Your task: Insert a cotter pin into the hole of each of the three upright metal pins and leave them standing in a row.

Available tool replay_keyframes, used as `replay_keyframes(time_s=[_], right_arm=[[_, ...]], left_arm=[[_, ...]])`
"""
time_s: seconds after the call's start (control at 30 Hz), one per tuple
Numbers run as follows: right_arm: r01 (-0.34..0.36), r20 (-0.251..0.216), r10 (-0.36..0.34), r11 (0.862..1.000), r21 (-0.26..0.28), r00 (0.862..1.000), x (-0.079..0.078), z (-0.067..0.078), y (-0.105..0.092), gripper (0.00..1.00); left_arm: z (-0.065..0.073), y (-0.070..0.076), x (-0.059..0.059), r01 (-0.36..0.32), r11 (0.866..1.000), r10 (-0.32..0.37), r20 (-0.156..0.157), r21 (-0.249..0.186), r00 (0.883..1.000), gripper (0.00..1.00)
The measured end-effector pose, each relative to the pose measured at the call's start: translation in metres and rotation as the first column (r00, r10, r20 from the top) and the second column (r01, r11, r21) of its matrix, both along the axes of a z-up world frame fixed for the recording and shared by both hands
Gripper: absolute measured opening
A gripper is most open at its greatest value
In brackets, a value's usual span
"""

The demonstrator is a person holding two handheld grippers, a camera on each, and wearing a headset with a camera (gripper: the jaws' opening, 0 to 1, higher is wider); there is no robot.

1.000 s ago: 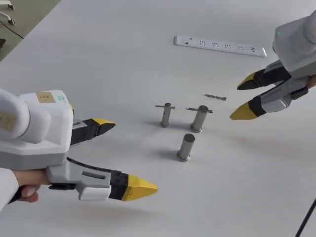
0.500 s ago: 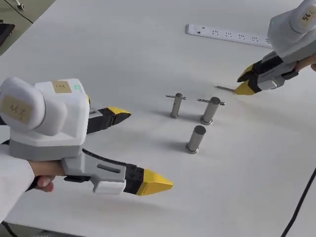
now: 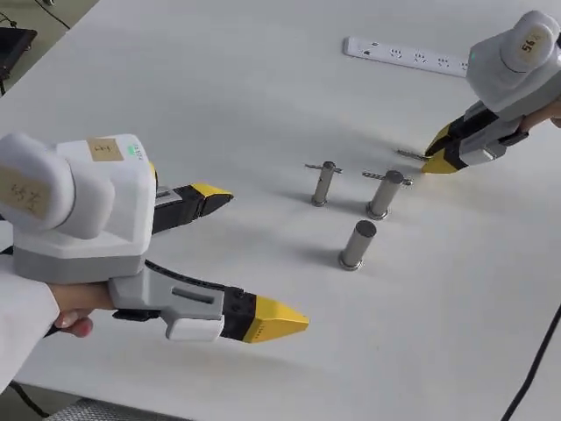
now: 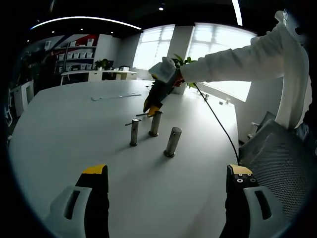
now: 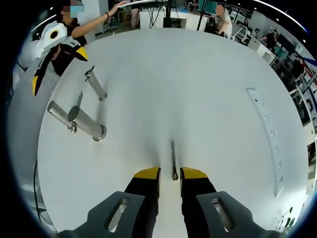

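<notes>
Jaws narrowed around the loose cotter pin (image 5: pixel 173 157) lying flat on the far-right tabletop (image 3: pixel 219 105), the right gripper (image 5: pixel 171 174) is probably risking pinching only its end and flicking it away, while the left gripper (image 3: pixel 268 259) is hovering spread wide.

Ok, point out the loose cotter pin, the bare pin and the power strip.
loose cotter pin (image 5: pixel 173 158): right gripper view, mid-shaft.
bare pin (image 3: pixel 358 246): head view, middle of its side.
power strip (image 3: pixel 405 56): head view, top face.
</notes>
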State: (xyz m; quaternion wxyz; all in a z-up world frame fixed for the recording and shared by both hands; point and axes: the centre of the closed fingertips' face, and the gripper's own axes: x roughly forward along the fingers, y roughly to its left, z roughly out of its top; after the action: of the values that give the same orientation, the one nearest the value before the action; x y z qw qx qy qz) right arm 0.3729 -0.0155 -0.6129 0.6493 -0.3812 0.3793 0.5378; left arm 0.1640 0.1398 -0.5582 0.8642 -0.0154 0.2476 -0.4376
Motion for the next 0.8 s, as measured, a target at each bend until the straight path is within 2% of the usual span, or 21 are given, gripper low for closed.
replay_keyframes(time_s=[0.13,0.17,0.2,0.27,0.5,0.57,0.6,0.63,0.73,0.8], right_arm=[[0.009,-0.025,-0.009,1.000,-0.007,1.000,0.001,0.000,0.000,0.10],[0.030,-0.076,-0.030,1.000,-0.002,0.997,-0.006,-0.002,0.000,0.07],[0.063,-0.080,-0.062,0.998,0.006,0.995,-0.006,-0.002,0.001,0.06],[0.045,-0.062,-0.046,0.999,-0.006,0.997,-0.003,-0.002,0.001,0.05],[0.000,-0.059,-0.004,0.997,-0.077,0.998,-0.009,-0.003,0.004,0.03],[-0.001,-0.049,-0.003,0.996,-0.091,0.999,-0.009,-0.003,0.005,0.00],[0.007,-0.030,-0.010,0.994,-0.105,0.999,-0.004,-0.004,0.003,0.00],[0.004,-0.041,-0.009,0.993,-0.115,0.999,-0.006,-0.003,0.003,0.00],[0.007,-0.038,-0.012,0.991,-0.137,0.999,-0.006,-0.004,0.003,0.00],[-0.013,-0.029,0.009,0.989,-0.149,1.000,-0.005,-0.004,0.002,0.00]], left_arm=[[-0.003,0.000,-0.002,-0.005,1.000,0.005,-0.014,-0.008,1.000,0.99],[-0.003,0.000,-0.003,-0.008,1.000,0.008,-0.018,-0.013,1.000,0.99],[-0.004,0.000,-0.002,-0.010,1.000,0.010,-0.019,-0.014,1.000,0.99],[-0.005,0.000,-0.002,-0.015,1.000,0.015,-0.022,-0.019,1.000,0.99],[-0.007,-0.003,-0.004,-0.024,0.999,0.023,-0.035,-0.033,0.999,0.99],[-0.008,-0.004,-0.005,-0.019,0.999,0.018,-0.038,-0.031,0.999,0.99],[-0.008,-0.004,-0.006,-0.018,0.999,0.017,-0.039,-0.032,0.999,0.99],[-0.008,-0.004,-0.005,-0.019,0.999,0.018,-0.040,-0.032,0.999,0.99],[-0.005,-0.003,-0.003,-0.037,0.997,0.034,-0.045,-0.062,0.998,0.99],[-0.002,-0.001,-0.001,-0.046,0.996,0.043,-0.046,-0.079,0.998,0.99]])
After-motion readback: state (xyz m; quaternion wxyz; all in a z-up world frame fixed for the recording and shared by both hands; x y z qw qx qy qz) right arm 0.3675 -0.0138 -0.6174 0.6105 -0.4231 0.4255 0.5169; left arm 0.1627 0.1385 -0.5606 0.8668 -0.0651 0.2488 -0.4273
